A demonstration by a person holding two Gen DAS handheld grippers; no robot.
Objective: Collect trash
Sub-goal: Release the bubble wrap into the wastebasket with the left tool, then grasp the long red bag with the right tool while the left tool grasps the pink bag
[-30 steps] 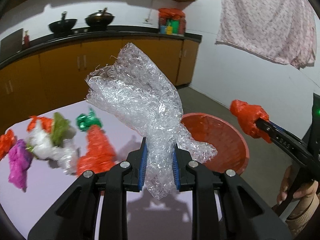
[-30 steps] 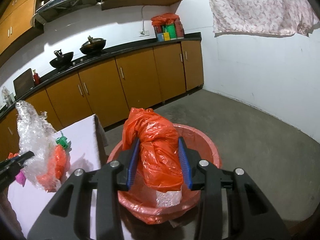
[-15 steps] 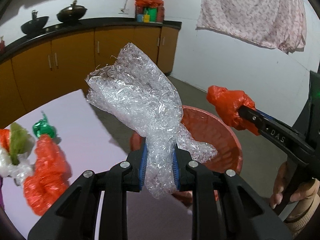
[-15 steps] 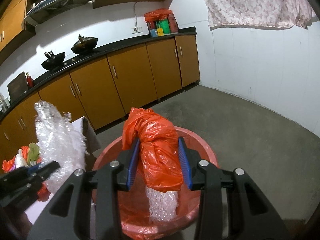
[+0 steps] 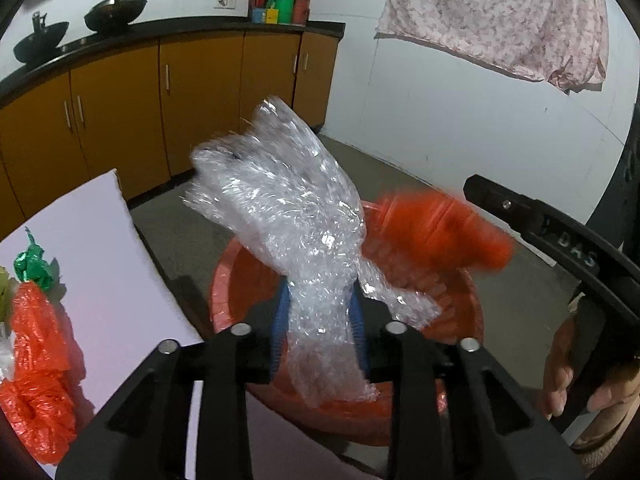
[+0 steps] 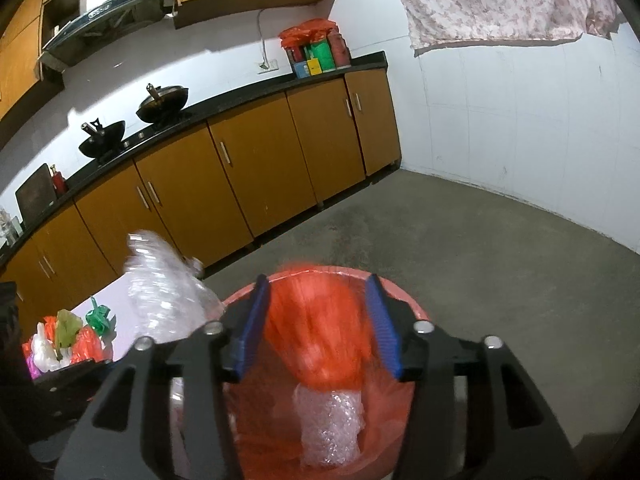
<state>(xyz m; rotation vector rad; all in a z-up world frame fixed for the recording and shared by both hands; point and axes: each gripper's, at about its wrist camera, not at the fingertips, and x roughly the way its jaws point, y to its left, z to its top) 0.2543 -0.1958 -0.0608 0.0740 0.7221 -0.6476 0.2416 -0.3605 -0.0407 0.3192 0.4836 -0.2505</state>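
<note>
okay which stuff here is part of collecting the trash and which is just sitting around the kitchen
Job: clear bubble wrap, orange bag, red bin, trash pile on the table.
Lying about: two woks, boxes on the counter, hanging floral cloth.

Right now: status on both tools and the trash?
Right tool jaws just opened, orange bag falling blurred into red basin. Left tool jaws opening, bubble wrap between them, over basin. Nothing blocking.
</note>
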